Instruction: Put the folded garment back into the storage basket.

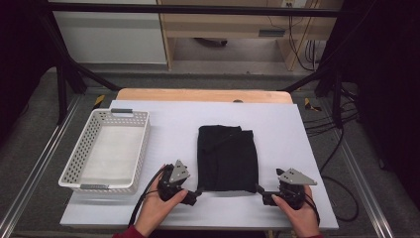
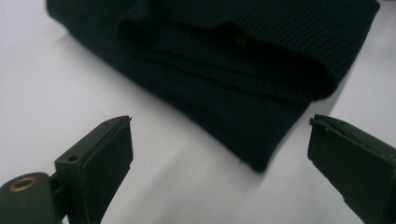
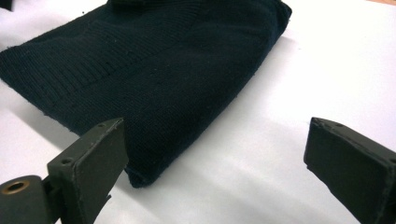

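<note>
Both hand-held grippers, the left hand-held gripper [image 1: 197, 193] and the right hand-held gripper [image 1: 260, 189], are sitting spread at the folded black sweater's [image 1: 227, 157] near corners, by the counter's [image 1: 307, 163] near edge.

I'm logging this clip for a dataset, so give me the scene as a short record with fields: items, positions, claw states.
garment: folded black knit sweater, flat on the white table cover
basket: white perforated basket, left of the sweater, nothing in it
left claw: open, at the sweater's near left corner, not gripping
right claw: open, at the near right corner, not gripping
</note>
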Motion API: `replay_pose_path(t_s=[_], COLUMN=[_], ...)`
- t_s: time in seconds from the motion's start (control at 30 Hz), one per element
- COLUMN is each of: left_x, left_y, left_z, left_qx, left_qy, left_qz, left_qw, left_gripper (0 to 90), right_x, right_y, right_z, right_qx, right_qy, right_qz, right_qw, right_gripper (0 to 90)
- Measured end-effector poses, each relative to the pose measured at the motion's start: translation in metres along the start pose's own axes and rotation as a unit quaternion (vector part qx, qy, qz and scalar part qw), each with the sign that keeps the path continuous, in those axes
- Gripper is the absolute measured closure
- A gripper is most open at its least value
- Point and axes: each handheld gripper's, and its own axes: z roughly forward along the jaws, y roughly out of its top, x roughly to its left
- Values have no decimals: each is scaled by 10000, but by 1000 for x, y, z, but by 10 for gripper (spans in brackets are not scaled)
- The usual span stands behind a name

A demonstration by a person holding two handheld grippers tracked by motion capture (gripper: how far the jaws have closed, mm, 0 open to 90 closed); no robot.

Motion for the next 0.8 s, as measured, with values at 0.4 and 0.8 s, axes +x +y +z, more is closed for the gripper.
replay_pose_path(t_s=[0.4,0.8], left_x=[-17,-22], left_y=[-4,-10], left_z=[10,17], left_qx=[259,437], left_qy=[-165,-141], left_qz=[95,139], left_qw=[9995,9988], left_gripper=[72,407], right_x=[0,0], right_y=[0,-1], right_z=[2,3], right_qx=[46,79], right_qy=[-32,-8], right_qz=[-29,-39], right_qw=[10000,10000], right_gripper=[62,62])
